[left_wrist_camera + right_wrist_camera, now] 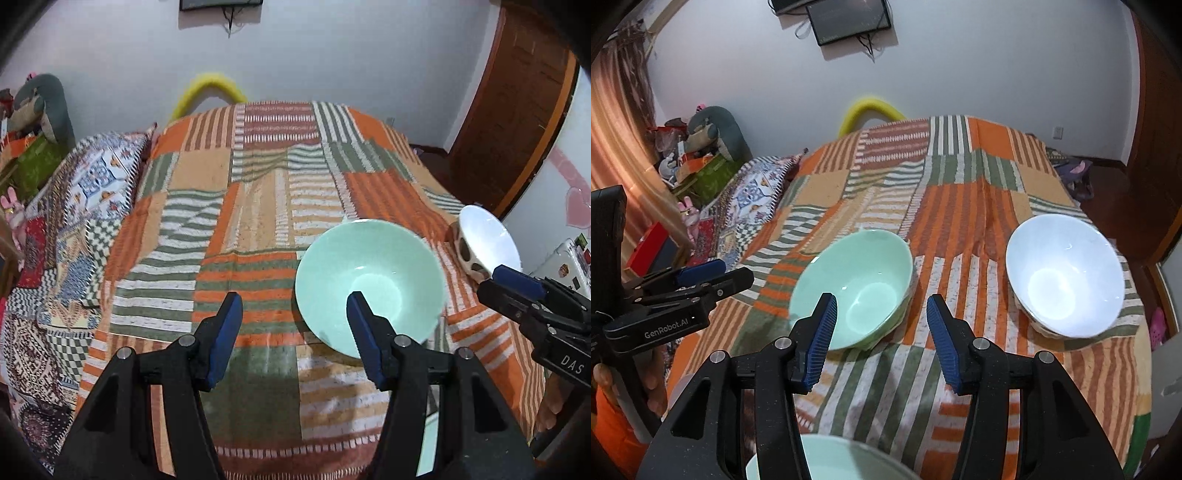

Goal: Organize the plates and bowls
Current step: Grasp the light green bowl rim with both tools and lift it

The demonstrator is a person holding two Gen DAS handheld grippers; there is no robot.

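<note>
I read "GenRobot.AI" on my left gripper (701,275); both it and my right gripper (882,339) spread empty above the striped patchwork bedspread (960,221), clear of the mint-green ceramic bowl (853,288).

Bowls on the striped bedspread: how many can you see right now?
3. A mint-green glossy bowl mid-bed, a white glossy bowl to its right near the edge, and another mint-green bowl's rim at the near edge under the right gripper, mostly hidden.
</note>
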